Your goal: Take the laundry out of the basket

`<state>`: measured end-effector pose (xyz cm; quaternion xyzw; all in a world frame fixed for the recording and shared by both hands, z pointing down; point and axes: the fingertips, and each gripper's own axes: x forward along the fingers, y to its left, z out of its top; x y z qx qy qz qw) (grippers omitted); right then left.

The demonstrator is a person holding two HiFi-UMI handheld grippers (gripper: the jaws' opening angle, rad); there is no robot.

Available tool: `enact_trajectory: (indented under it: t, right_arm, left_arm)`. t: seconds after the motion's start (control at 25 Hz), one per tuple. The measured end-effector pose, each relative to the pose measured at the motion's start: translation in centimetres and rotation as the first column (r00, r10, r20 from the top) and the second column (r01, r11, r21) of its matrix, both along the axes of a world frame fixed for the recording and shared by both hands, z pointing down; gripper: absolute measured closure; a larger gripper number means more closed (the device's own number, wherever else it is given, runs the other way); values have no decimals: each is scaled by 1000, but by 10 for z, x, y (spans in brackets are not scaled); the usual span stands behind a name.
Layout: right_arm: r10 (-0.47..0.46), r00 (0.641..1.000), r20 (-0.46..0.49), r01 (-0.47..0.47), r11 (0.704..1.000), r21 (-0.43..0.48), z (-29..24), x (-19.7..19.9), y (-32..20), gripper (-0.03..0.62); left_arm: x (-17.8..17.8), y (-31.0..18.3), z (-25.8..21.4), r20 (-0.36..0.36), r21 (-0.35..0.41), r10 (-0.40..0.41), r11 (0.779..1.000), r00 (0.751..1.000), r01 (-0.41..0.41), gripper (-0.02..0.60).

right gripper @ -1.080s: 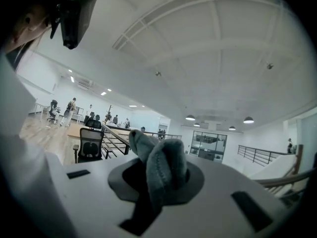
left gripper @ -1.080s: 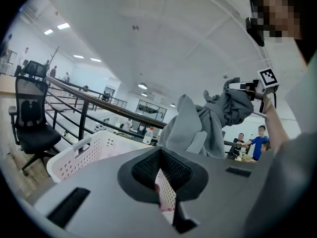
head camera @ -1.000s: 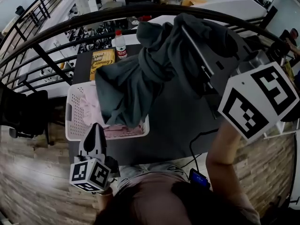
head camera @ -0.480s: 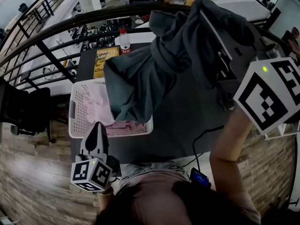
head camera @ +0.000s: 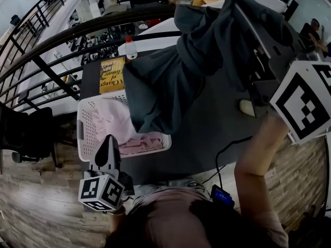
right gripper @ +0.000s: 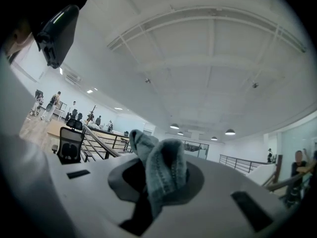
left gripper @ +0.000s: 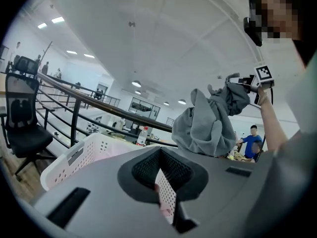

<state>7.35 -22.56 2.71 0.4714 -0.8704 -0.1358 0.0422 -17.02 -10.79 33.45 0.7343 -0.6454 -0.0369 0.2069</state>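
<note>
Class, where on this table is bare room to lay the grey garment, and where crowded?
Free: tabletop between laundry basket and black cable, beside the grey garment. Crowded: far left, around basket, yellow book, water bottle.

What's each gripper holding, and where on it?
Right gripper: grey garment, pinched by a bunched fold, the rest hanging below. Left gripper: nothing.

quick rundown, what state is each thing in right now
grey garment: bunched, hanging from the right gripper above the basket
right gripper: shut on grey garment
left gripper: shut, empty
basket: upright on the table, not empty
pink laundry: heaped inside the basket
bottle: upright, capped
book: closed, lying flat
</note>
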Motion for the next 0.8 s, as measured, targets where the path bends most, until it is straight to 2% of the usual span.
enact_trajectory:
  t: [0.2,0.44,0.6,0.8]
  right_arm:
    - [48,998,-43,-48,999,4,4,31,-4,546]
    - [102,995,8,-102,995,-1,10,63,-14,546]
    - [161,987,12,-161,986,-32,21,103,-22,546]
    - [212,977,-26,-214,973,-82,50,161,-31,546]
  left_arm:
    - [6,-6,-10,12,10,41,999,999,-41,583]
    - [22,-17,-7,25,14,29,999,999,-30,583]
    - [51,-19,-8,19,7,12,1000,1000,-12,583]
    - [99,-25,-2,18,2,39,999,999,-39,583]
